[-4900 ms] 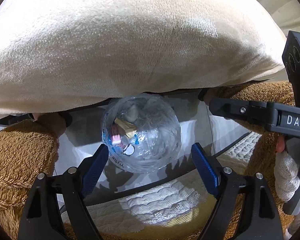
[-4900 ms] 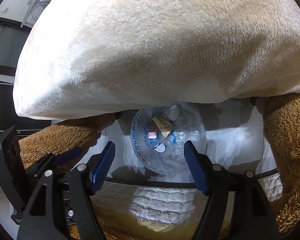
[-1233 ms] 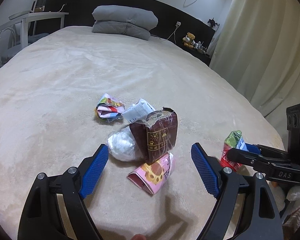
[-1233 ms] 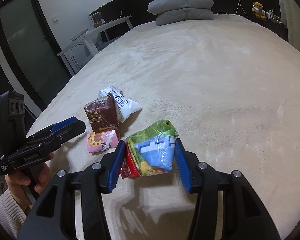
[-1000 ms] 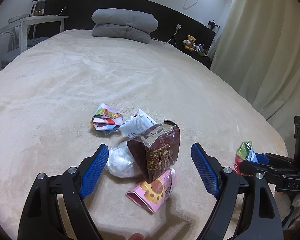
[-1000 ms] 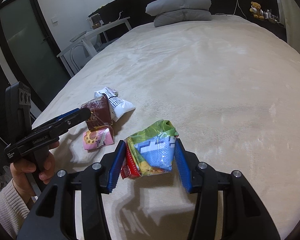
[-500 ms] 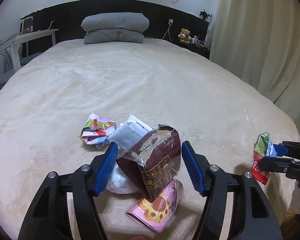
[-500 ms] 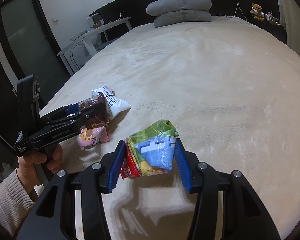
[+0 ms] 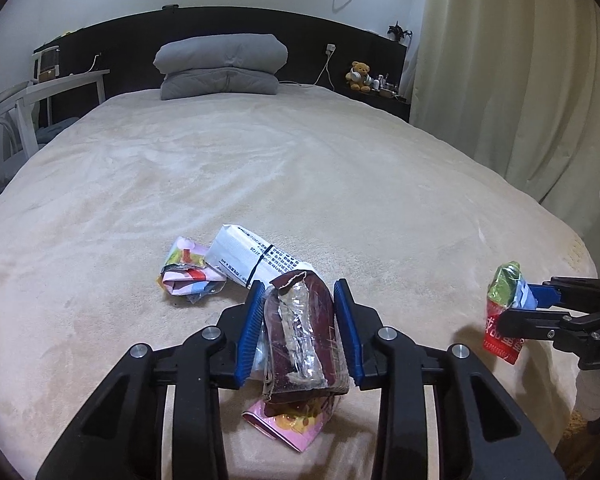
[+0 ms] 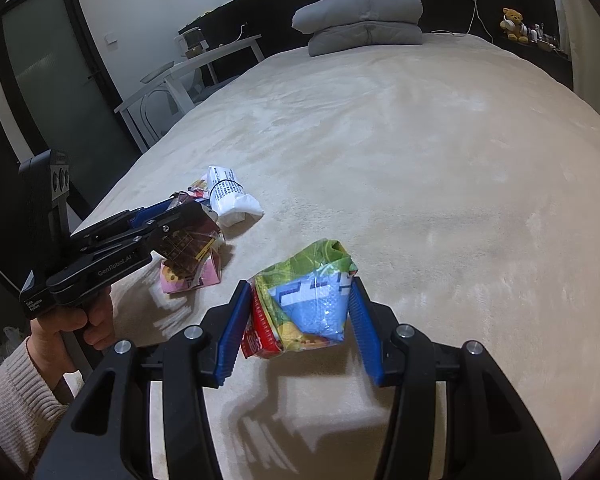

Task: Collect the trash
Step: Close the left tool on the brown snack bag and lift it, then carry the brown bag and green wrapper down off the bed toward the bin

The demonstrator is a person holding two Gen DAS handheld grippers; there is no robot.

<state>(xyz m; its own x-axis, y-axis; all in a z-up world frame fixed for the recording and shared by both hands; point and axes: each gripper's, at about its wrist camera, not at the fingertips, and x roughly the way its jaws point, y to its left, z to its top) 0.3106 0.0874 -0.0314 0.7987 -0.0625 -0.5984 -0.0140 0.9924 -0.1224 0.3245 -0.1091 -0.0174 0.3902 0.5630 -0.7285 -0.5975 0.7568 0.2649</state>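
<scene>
My left gripper (image 9: 299,294) is closing its jaws, and both blue pads press the sides of a brown see-through wrapper (image 9: 300,340), tilted up off the bed. Under it lies a pink wrapper (image 9: 288,424). Just beyond sit a white printed packet (image 9: 252,258) and a crumpled colourful wrapper (image 9: 188,274). My right gripper (image 10: 300,286) is shut on a green, blue and red snack bag (image 10: 308,304), held above the blanket. In the right wrist view the left gripper (image 10: 180,216) holds the brown wrapper (image 10: 188,248) over the pink wrapper (image 10: 184,280).
A beige blanket (image 9: 300,168) covers the wide bed. Grey pillows (image 9: 220,64) lie at the headboard, with a teddy bear (image 9: 358,76) on the shelf beside it. A curtain (image 9: 520,80) hangs on the right. A white desk (image 10: 204,60) and a dark door (image 10: 60,80) stand left.
The left gripper's jaws have come together from wide apart onto the brown wrapper, which now stands more on edge. The right gripper has kept still with its snack bag.
</scene>
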